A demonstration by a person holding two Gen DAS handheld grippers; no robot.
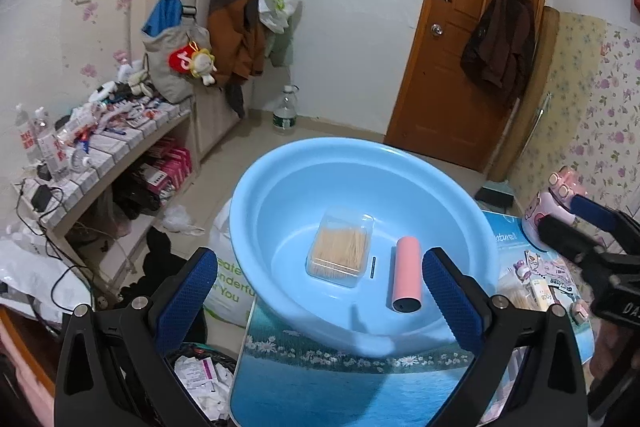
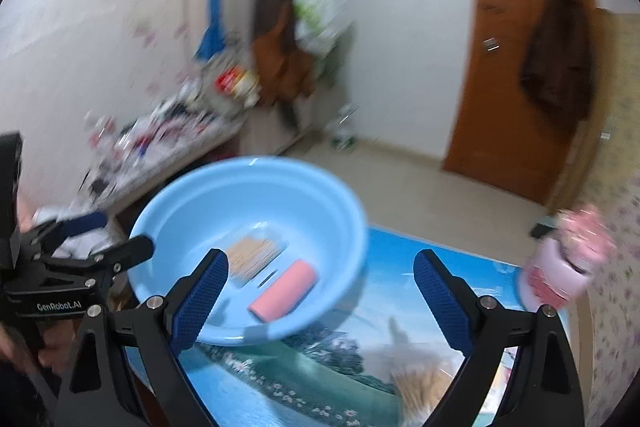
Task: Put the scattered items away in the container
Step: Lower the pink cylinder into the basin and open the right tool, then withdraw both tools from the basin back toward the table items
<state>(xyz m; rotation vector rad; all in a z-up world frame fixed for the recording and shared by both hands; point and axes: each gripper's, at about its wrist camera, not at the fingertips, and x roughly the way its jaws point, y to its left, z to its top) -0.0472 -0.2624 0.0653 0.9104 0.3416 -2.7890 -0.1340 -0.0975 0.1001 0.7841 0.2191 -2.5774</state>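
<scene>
A cluttered room with a picture-printed table [image 1: 320, 387] under me. My right gripper [image 2: 320, 301] stands wide and empty, my left gripper [image 1: 320, 293] likewise; the blue basin [image 1: 256, 195] at the table's far left corner holds a toothpick box [image 1: 340, 247] and pink cylinder [image 1: 406, 277]. I judge the pink cartoon bottle [image 2: 560, 267] at the far right edge comes next, needing a reach right.

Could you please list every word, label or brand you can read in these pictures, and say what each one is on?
"GenRobot.AI": on the left tool's black body.
"naturel": cut off, on the blue printed sheet beside the basin.
"onderfu" and "You": partial, on the white bag by the basin.
Boxes on the shelf, bottle label, small packets: too small to read.
</scene>
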